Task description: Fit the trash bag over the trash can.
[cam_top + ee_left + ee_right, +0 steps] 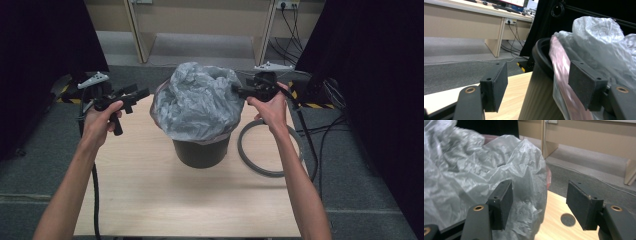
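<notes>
A black bin (202, 152) stands in the middle of the wooden table (150, 200). A crumpled grey plastic bag (197, 102) bulges out of its top and hangs over the rim. My left gripper (137, 94) is held to the left of the bin and is open. In the left gripper view the bin's black rim (541, 55) and the bag's pinkish edge (560, 70) lie between the jaws of that gripper (540, 85), untouched by the pads. My right gripper (235, 90) sits at the bag's right side, open. In its view the bag (474, 170) lies behind the left pad (505, 203).
A grey ring (250, 155) lies flat on the table to the right of the bin. Cables (320, 130) run over the carpet at the right. A wooden desk (200, 20) stands at the back, with dark curtains on both sides.
</notes>
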